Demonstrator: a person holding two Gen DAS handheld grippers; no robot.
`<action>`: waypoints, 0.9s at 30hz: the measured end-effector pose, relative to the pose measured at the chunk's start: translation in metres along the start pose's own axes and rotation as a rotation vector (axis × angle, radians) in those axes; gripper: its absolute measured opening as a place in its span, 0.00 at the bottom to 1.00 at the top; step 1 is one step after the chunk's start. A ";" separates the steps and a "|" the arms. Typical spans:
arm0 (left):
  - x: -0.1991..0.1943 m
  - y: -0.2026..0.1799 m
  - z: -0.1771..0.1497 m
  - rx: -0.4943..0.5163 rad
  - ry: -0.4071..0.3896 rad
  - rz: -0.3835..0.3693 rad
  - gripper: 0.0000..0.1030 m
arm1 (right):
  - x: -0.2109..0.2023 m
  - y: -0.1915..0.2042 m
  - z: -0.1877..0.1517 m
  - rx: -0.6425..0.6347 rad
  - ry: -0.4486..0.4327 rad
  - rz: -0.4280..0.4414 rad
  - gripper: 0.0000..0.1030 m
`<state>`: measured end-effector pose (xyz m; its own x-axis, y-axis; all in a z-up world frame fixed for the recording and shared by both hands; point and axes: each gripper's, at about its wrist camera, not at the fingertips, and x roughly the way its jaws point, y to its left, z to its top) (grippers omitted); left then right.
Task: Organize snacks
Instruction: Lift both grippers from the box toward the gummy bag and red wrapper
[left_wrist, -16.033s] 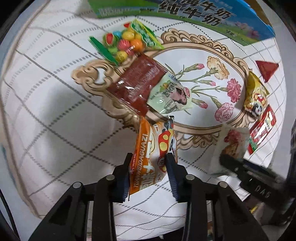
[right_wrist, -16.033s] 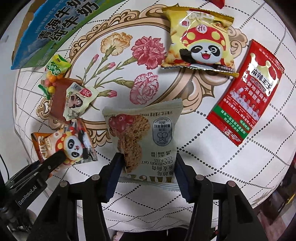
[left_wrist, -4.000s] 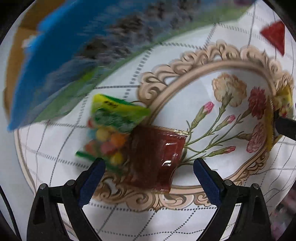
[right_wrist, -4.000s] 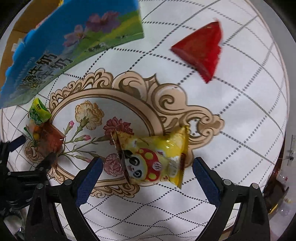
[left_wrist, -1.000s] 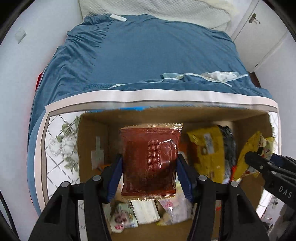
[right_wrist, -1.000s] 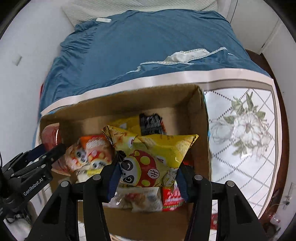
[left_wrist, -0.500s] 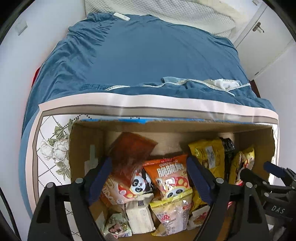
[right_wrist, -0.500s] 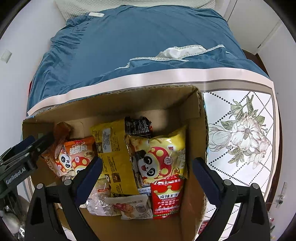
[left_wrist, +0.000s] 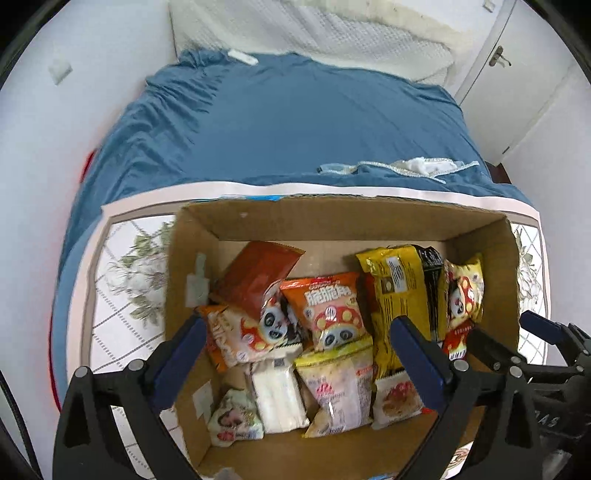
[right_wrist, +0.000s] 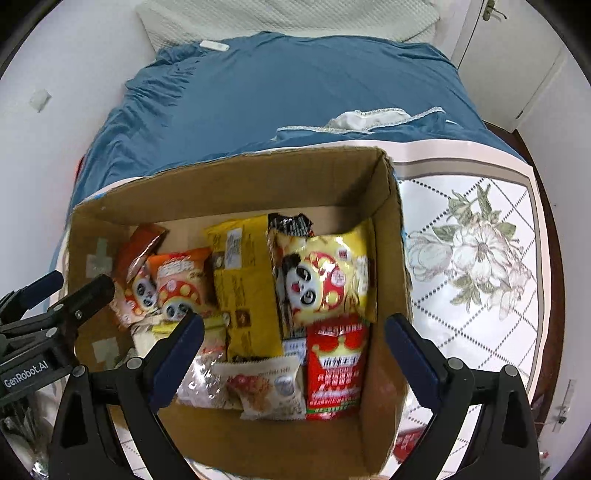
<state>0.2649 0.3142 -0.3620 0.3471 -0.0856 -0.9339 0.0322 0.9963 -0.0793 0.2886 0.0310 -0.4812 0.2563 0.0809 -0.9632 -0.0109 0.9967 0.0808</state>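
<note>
Left hand-held gripper opening wide, now empty; brown packet dropped into cardboard box. Right hand-held gripper wide open, empty; yellow panda bag released inside.

Dropped now into the cardboard box: the brown-red packet, clamped in the left gripper a second ago, leaning against the far left corner. Released too by the right gripper: the yellow panda bag, propped by the right wall. Jaws of the left opening wide, nothing between. Gone from the desk, both snacks.
</note>
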 end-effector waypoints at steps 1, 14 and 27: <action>-0.005 0.000 -0.004 0.000 -0.010 0.008 0.99 | -0.006 0.001 -0.005 -0.003 -0.011 0.005 0.97; -0.081 0.009 -0.079 -0.045 -0.144 0.029 0.99 | -0.081 0.026 -0.073 -0.089 -0.200 -0.076 0.97; -0.159 0.009 -0.120 -0.058 -0.239 0.027 0.99 | -0.155 0.041 -0.126 -0.086 -0.294 -0.046 0.97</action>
<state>0.0976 0.3376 -0.2556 0.5596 -0.0501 -0.8273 -0.0319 0.9961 -0.0819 0.1262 0.0608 -0.3609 0.5270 0.0416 -0.8489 -0.0716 0.9974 0.0044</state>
